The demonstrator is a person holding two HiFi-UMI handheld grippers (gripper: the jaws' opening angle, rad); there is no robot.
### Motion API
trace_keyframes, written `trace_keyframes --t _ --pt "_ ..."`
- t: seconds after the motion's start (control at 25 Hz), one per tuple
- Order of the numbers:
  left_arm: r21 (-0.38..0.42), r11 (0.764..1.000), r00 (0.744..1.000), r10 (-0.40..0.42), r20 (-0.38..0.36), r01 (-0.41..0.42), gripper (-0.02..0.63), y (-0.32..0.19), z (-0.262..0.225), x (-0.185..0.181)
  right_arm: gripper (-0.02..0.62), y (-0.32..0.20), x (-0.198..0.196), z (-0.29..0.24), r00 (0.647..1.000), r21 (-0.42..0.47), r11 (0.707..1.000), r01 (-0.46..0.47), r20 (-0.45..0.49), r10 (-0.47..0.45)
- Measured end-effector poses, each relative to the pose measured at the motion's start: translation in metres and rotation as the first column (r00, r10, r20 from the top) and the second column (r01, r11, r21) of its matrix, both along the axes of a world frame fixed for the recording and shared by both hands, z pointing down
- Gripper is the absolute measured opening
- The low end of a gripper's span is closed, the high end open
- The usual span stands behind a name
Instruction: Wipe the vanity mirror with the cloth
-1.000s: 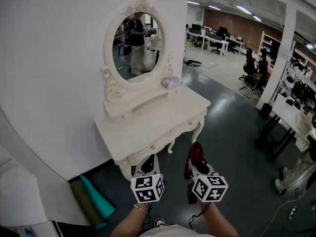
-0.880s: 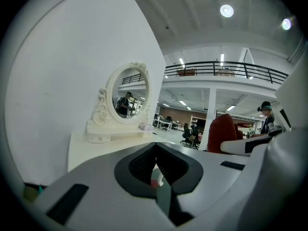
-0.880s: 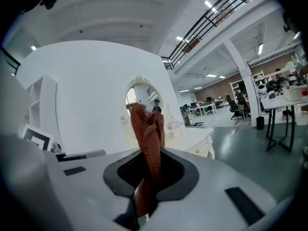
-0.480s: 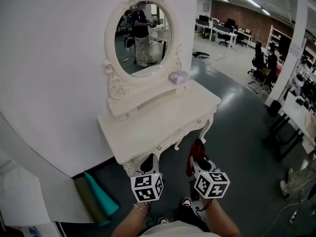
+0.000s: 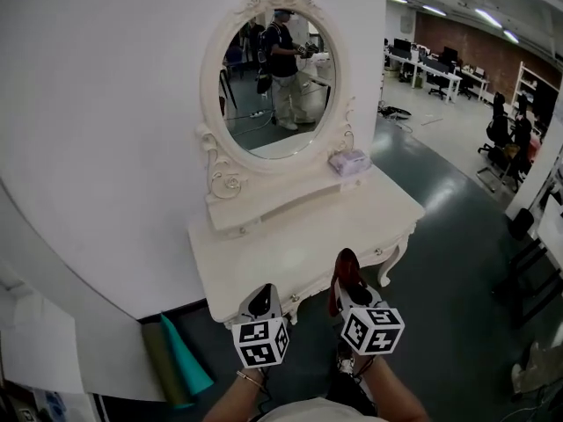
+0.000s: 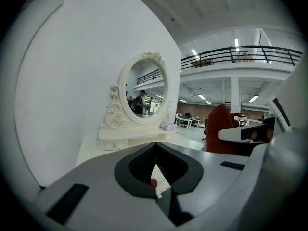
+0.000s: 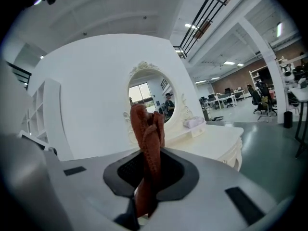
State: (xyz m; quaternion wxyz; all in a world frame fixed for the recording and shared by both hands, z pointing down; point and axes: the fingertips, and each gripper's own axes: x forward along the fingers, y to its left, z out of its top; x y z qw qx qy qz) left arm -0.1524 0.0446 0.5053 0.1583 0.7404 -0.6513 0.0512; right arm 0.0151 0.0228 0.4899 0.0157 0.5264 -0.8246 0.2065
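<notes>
An oval vanity mirror (image 5: 277, 82) in an ornate white frame stands on a white vanity table (image 5: 290, 244) against the wall. It also shows in the left gripper view as the mirror (image 6: 147, 93) and in the right gripper view as the mirror (image 7: 153, 102). My right gripper (image 5: 348, 290) hovers just in front of the table's front edge, shut on a red cloth (image 5: 345, 271) that sticks up from its jaws as the cloth (image 7: 148, 138). My left gripper (image 5: 261, 301) is beside it, shut with nothing in it (image 6: 155, 161). Both are well short of the mirror.
A pale tissue pack (image 5: 349, 161) lies on the shelf at the mirror's right foot. Teal and olive rolls (image 5: 179, 359) lean on the floor left of the table. Desks and office chairs (image 5: 506, 117) fill the room at the far right.
The vanity has grown larger and shifted right in the head view as I came closer. Both grippers keep their pose; the cloth stays in the right one.
</notes>
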Motion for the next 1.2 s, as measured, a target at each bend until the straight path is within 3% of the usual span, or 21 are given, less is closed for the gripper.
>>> trace_keyframes --t 0.6,0.88,1.04,1.2 --pt "0.009 0.981 0.981 -0.192 -0.004 0.192 0.011 -0.179 -0.019 0.059 0.060 -0.212 0.074 -0.021 0.988 0.024 0.988 0.154 -0.002 -0.154" --pt "0.022 0.948 0.948 -0.318 -0.026 0.319 0.011 -0.226 -0.021 0.053 0.060 -0.290 0.071 -0.034 0.966 0.057 0.965 0.257 -0.037 -0.255" --pt "0.009 0.936 0.936 -0.351 0.007 0.351 0.011 -0.240 -0.018 0.039 0.060 -0.327 0.050 -0.038 0.958 0.063 0.957 0.284 0.007 -0.285" --pt "0.013 0.922 0.922 -0.386 -0.011 0.386 0.011 -0.266 -0.018 0.008 0.060 -0.355 0.027 -0.040 0.955 0.060 0.954 0.292 0.044 -0.295"
